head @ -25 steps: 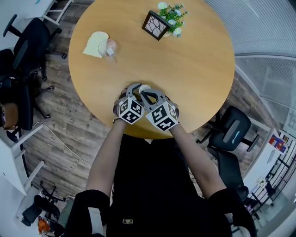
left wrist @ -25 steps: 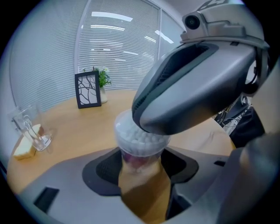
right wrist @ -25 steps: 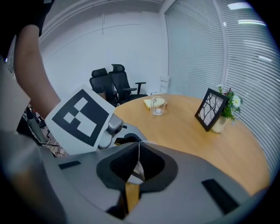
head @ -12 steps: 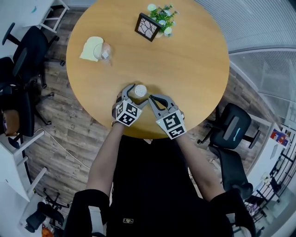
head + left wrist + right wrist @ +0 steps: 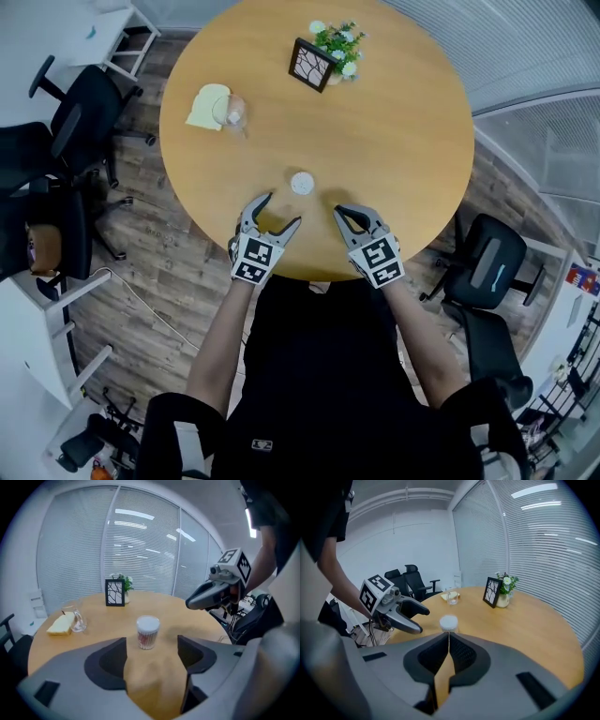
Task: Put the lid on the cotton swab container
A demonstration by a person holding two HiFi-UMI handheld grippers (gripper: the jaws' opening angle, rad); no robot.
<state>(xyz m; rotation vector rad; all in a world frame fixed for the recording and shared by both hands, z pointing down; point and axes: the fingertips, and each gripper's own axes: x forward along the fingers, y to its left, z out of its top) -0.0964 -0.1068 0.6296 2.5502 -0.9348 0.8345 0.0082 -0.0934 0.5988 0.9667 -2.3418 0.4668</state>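
The cotton swab container [image 5: 301, 183] stands upright on the round wooden table [image 5: 403, 141], its white lid [image 5: 148, 621] on top. My left gripper [image 5: 279, 212] is pulled back from it towards the table's near edge. Its jaws have just opened wide and then eased in a little, and nothing is between them. In the left gripper view the container [image 5: 147, 633] sits beyond the open fingertips. My right gripper [image 5: 342, 215] is at the container's right, apart from it, shut and empty. In the right gripper view the container [image 5: 449, 622] shows just past the closed tips.
A glass [image 5: 232, 112] and a yellow slice [image 5: 208, 105] lie at the table's far left. A black picture frame [image 5: 312, 64] and a small flower pot [image 5: 339, 42] stand at the back. Office chairs [image 5: 89, 103] ring the table.
The left gripper let go of the container and opened. Both grippers drew back to the table's near edge and moved apart. The container stands alone.
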